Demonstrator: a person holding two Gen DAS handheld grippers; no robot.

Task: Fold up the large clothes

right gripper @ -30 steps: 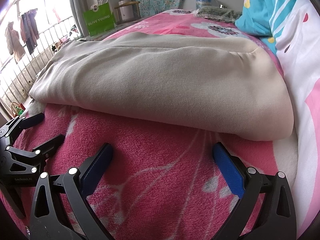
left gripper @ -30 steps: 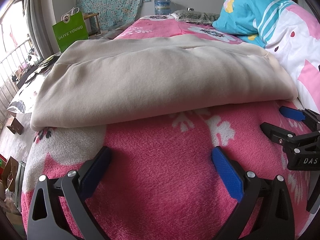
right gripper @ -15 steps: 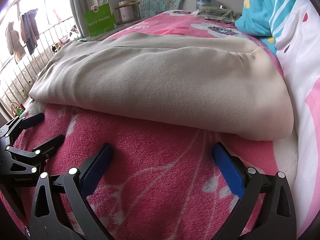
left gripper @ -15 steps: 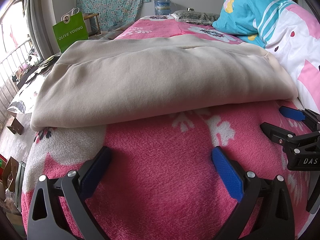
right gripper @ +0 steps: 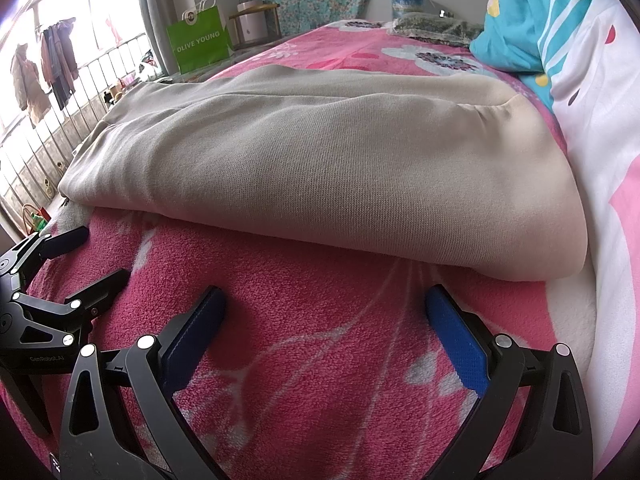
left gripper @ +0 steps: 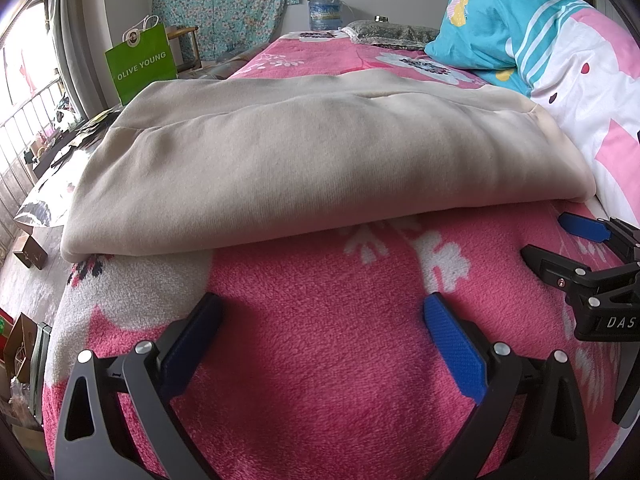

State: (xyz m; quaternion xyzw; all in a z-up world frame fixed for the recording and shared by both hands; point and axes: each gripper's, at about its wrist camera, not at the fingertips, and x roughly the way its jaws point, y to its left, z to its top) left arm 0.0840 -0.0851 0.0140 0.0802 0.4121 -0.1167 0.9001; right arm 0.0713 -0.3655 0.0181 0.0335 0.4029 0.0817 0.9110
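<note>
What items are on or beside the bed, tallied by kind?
Grippers: 2, left gripper and right gripper
Folded beige garment: 1
Pink blanket: 1
Blue pillow: 1
Green shopping bag: 1
Total: 6

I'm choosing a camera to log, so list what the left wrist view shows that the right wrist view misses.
Only the left wrist view shows the floor with a cardboard box beside the bed. Only the right wrist view shows clothes hanging at the window railing. Both show the folded beige garment on the pink blanket, the green bag, and the left gripper and right gripper open, holding nothing.
</note>
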